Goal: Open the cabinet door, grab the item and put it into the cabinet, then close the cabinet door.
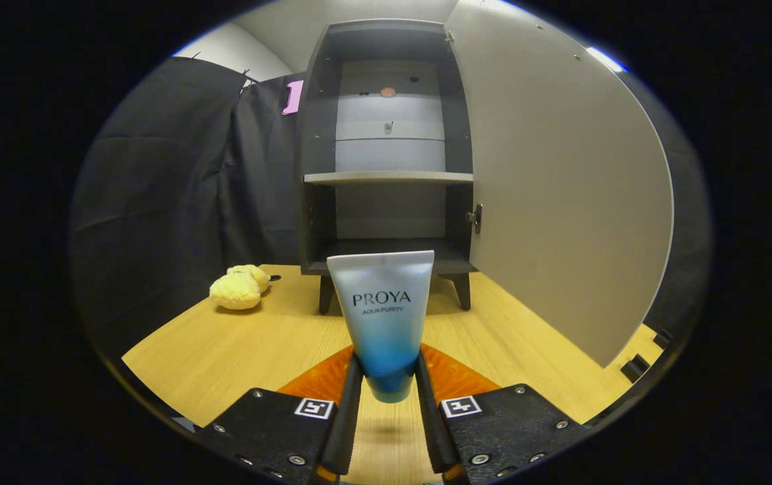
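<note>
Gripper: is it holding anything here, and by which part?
Yes. The gripper is shut on the tube, both fingers pressing its lower, blue end near the cap; the flat crimped end points up, toward the open cabinet beyond.

A yellow plush toy lies on the wooden table.

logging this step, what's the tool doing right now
tool: closed on the tube, both fingers pressing its lower end, held upright above the table, facing the open cabinet.
</note>
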### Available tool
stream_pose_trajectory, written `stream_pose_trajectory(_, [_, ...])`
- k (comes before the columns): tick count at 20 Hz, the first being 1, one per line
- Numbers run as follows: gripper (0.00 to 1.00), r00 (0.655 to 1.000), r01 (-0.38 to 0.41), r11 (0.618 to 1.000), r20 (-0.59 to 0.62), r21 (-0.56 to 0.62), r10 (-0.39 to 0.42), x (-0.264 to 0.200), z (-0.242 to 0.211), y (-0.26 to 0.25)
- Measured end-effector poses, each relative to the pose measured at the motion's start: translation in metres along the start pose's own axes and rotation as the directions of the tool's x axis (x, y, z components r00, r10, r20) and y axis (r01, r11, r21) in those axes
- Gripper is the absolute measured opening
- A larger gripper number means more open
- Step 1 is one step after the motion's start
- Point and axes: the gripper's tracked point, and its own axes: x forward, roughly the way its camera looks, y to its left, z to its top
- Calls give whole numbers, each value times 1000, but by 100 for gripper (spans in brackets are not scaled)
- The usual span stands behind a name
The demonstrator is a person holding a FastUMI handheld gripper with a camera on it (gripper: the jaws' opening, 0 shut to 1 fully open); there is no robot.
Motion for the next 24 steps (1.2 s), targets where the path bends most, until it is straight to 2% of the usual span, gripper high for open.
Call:
stream_pose_trajectory(5, [44,1000,-6,1000,18,12,5,-5,74,16])
stream_pose_trajectory(12, [44,996,-48,998,77,-35,50,21,178,33])
stream_pose_trajectory(15, [44,994,-56,998,91,-21,57,48,217,27])
stream_pose_trajectory(20, [44,985,-70,996,155,-62,79,109,282,17])
stream_pose_trajectory(24, [44,982,-91,995,164,-50,98,174,309,14])
